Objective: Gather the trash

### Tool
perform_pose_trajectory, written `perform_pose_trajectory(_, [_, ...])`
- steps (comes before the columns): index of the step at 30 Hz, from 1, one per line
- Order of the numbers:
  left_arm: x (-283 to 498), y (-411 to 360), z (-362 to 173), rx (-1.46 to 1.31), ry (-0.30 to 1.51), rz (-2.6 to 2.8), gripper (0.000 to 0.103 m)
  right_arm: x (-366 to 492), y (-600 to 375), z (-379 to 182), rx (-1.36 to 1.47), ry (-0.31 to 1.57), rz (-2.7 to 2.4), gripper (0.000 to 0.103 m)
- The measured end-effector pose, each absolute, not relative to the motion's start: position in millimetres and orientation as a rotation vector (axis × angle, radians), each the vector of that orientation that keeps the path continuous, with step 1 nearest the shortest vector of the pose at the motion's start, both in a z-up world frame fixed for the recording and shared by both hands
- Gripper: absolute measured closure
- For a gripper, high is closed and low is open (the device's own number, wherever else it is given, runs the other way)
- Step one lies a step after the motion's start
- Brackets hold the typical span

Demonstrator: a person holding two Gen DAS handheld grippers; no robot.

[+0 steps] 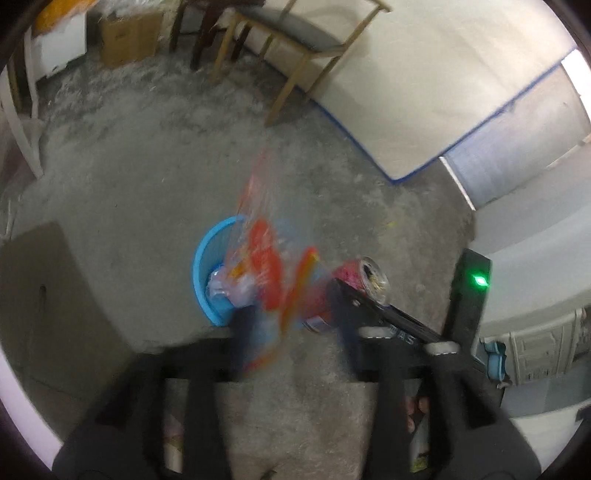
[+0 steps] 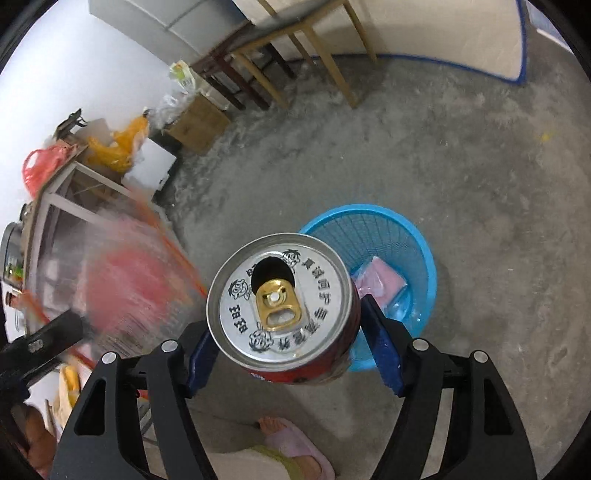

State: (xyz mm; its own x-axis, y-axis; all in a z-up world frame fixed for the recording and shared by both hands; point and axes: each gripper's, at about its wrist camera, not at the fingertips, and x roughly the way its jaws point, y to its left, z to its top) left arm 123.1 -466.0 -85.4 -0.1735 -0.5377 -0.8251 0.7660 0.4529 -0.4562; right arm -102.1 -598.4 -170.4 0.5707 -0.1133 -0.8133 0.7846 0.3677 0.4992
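Note:
A blue mesh basket (image 1: 207, 258) (image 2: 369, 218) stands on the concrete floor, with a pink packet (image 2: 380, 280) and crumpled clear plastic (image 1: 221, 288) inside. My left gripper (image 1: 291, 306) is open above the basket's near edge. A blurred red and orange wrapper (image 1: 266, 254) (image 2: 125, 288) hangs loose between its fingers, over the basket. My right gripper (image 2: 286, 317) is shut on an opened red drink can (image 2: 279, 299) (image 1: 351, 271). It holds the can upright in the air beside the basket's rim, with a blue pad (image 2: 382, 343) against each side.
A wooden chair (image 1: 295, 40) and a white board with blue edging (image 1: 424, 92) stand beyond the basket. A cardboard box (image 1: 129, 33) sits by the far wall. A cluttered table with bags (image 2: 55, 173) is at the left. A person's slippered foot (image 2: 291, 439) is close below.

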Motion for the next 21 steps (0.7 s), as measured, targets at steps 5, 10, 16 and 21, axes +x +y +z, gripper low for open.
perform_pose_trajectory(5, [134, -463, -86, 0.193, 1.327, -1.166, 0.038, -113, -629, -222, 1.136, 0.841, -0.785, 0.025])
perform_pose_trajectory(10, [139, -448, -74, 0.179, 1.289, -1.184, 0.036, -136, -617, -221, 1.114, 0.811, -0.804, 0.025])
perform_pose_trajectory(16, [143, -417, -30, 0.117, 1.215, -1.195, 0.036, -152, -604, -194, 1.059, 0.776, -0.805, 0.025])
perform_pose_trajectory(21, [156, -364, 22, 0.085, 1.091, -1.196, 0.035, -151, -584, -169, 1.015, 0.739, -0.751, 0.025])
